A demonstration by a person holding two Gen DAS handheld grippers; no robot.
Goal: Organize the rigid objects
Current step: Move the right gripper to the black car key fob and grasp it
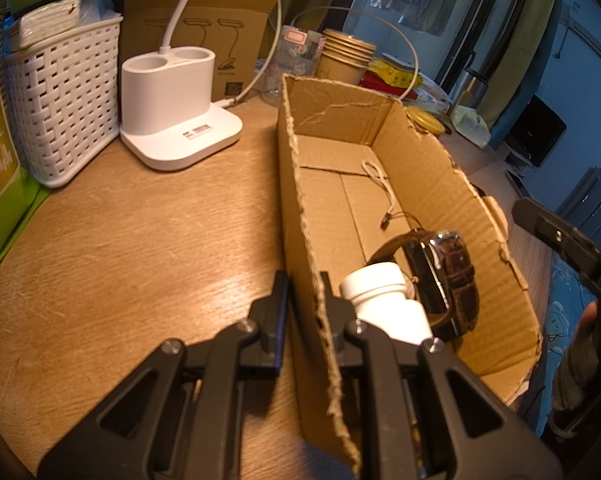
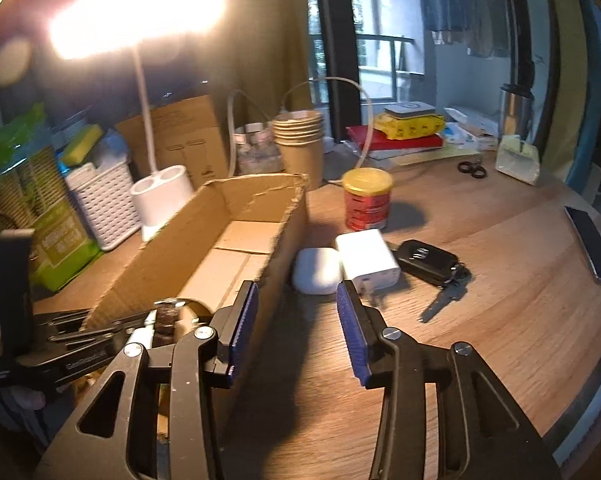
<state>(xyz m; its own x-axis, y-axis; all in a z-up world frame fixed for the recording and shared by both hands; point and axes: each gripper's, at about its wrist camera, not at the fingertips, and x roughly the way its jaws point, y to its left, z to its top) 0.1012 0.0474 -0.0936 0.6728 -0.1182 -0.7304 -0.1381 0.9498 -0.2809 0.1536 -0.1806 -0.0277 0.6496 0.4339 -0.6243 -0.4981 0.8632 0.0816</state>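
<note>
Box wall (image 1: 300, 216) in left gripper (image 1: 305, 300) (clamped) — right gripper (image 2: 296, 320) apart, empty.

Your left wrist camera looks down close along the cardboard box's (image 1: 380, 200) left wall; your right wrist camera faces the table (image 2: 500, 300) from the box's right. Both views share that box.
</note>
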